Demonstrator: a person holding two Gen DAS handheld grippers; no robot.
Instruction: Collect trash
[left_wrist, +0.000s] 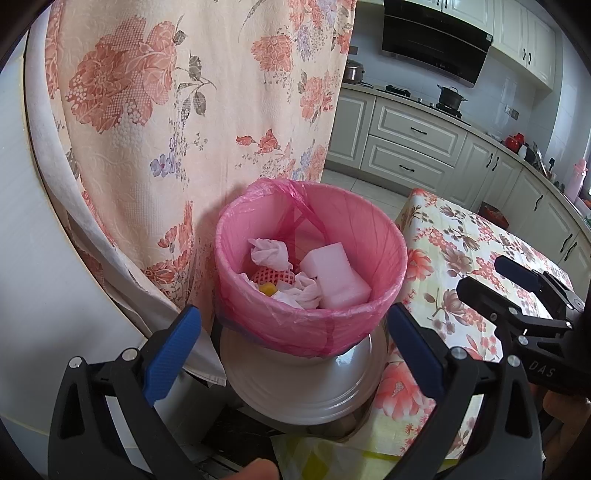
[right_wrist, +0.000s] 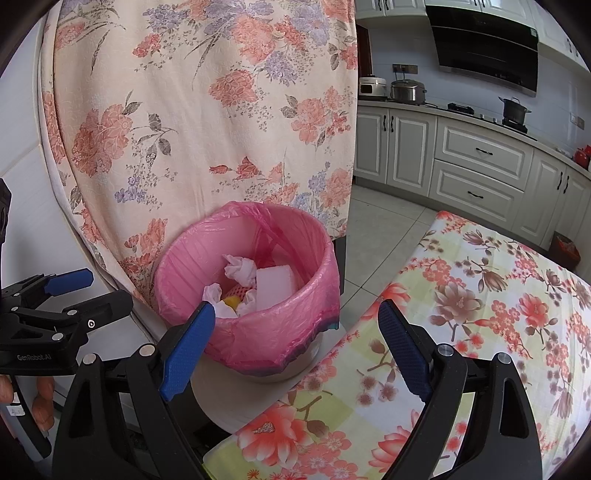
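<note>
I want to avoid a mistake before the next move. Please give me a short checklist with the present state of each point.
1. Left tongs open, empty: ok.
2. Right tongs open, empty: ok.
3. Pink liner folded over trash bin rim: ok.
4. Crumpled tissues and white foam block inside bin: ok.
5. Room left in bin: ok.
6. More trash on floral tablecloth: none in view; the rest, cannot tell.
</note>
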